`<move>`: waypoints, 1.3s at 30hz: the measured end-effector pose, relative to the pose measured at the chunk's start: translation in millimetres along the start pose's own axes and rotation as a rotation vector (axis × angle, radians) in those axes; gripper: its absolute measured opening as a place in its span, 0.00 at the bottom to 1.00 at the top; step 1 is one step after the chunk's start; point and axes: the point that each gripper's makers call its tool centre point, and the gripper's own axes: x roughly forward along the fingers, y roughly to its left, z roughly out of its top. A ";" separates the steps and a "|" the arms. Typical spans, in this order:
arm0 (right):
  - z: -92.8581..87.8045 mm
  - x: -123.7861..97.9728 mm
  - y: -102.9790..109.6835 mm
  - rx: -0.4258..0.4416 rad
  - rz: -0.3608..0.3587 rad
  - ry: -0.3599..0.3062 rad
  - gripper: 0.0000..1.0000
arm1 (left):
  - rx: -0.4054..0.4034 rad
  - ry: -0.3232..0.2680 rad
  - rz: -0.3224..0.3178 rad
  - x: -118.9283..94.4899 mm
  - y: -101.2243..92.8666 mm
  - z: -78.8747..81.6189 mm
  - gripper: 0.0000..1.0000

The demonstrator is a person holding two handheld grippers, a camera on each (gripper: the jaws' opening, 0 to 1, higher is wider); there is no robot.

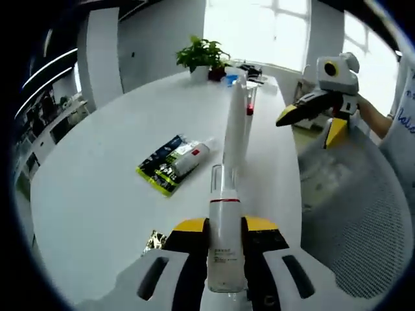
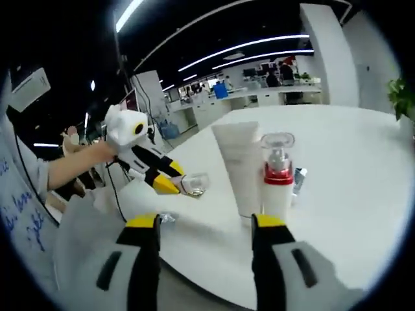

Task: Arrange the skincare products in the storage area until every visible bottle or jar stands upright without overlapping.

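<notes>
White round table (image 1: 97, 194) below us: our left gripper (image 1: 224, 236) clamps a clear white bottle (image 1: 225, 249), long axis pointing forward; right gripper (image 2: 204, 227) gapes apart.

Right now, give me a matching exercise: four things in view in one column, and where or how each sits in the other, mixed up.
1 white tube
2 red-banded bottle
3 blue-and-yellow packet
4 potted plant

A lying flat on the table
B at the table's far end
C between the left gripper jaws
D upright beside the pump bottle

Pairs: 1-D, 2-C, 3-A, 4-B
</notes>
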 end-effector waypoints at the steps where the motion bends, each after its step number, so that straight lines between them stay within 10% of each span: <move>1: 3.1 1.8 3.1 0.054 0.013 -0.021 0.52 | 0.000 -0.006 0.002 -1.0 -1.7 1.3 0.16; 11: 11.8 14.7 9.8 0.126 0.020 -0.056 0.42 | -0.093 -0.168 -0.095 -4.7 -34.7 32.7 0.16; 21: 32.4 21.1 17.2 0.399 0.129 -0.240 0.38 | -0.180 -0.332 -0.226 -11.1 -62.0 65.9 0.16; 39: 65.9 1.6 31.9 0.537 0.322 -0.420 0.23 | -0.302 -0.426 -0.447 -10.7 -90.3 84.8 0.16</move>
